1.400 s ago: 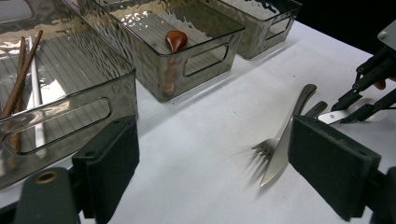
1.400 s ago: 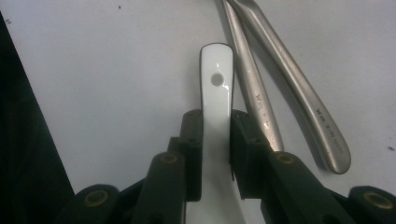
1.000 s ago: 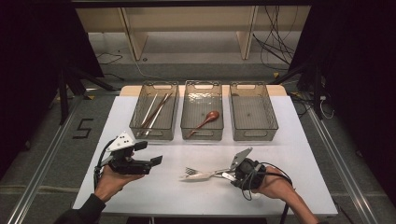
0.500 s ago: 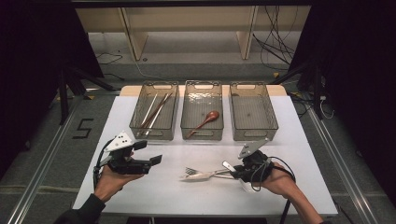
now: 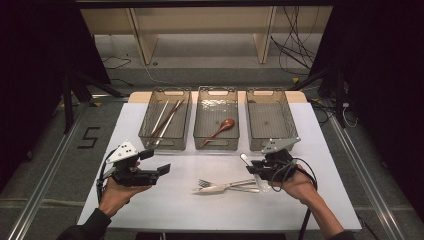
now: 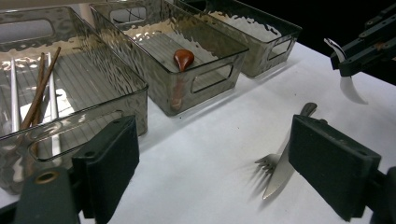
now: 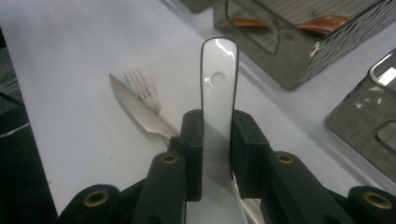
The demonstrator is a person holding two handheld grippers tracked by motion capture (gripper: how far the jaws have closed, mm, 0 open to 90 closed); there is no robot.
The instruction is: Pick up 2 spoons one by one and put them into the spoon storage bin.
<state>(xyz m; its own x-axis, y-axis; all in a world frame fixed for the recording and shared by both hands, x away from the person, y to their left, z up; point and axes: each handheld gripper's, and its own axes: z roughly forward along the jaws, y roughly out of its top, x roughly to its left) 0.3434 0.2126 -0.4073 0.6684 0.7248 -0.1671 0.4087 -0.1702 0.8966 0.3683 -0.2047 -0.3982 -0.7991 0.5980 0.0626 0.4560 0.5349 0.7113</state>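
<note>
My right gripper [image 7: 217,126] is shut on the handle of a white ceramic spoon [image 7: 218,70], which juts out past the pads. In the high view this right gripper [image 5: 256,170] hangs above the table's front right, in front of the right bin, with the spoon [image 5: 245,159] in it. A steel fork [image 5: 204,183] and knife [image 5: 225,188] lie side by side on the white table [image 5: 320,165], just left of that hand. My left gripper [image 5: 156,161] is open at the front left with nothing between its jaws [image 6: 219,168].
Three clear bins stand in a row at the back. The left bin [image 5: 165,144] holds chopsticks [image 5: 167,119], the middle bin [image 5: 216,146] a brown spoon [image 5: 220,127], and the right bin [image 5: 272,146] nothing. From the left gripper view the right gripper [image 6: 369,42] is seen carrying the spoon [image 6: 348,88].
My right gripper has risen and drawn away from the fork and knife toward the bins, taking the white spoon up with it. The left gripper has stayed put.
</note>
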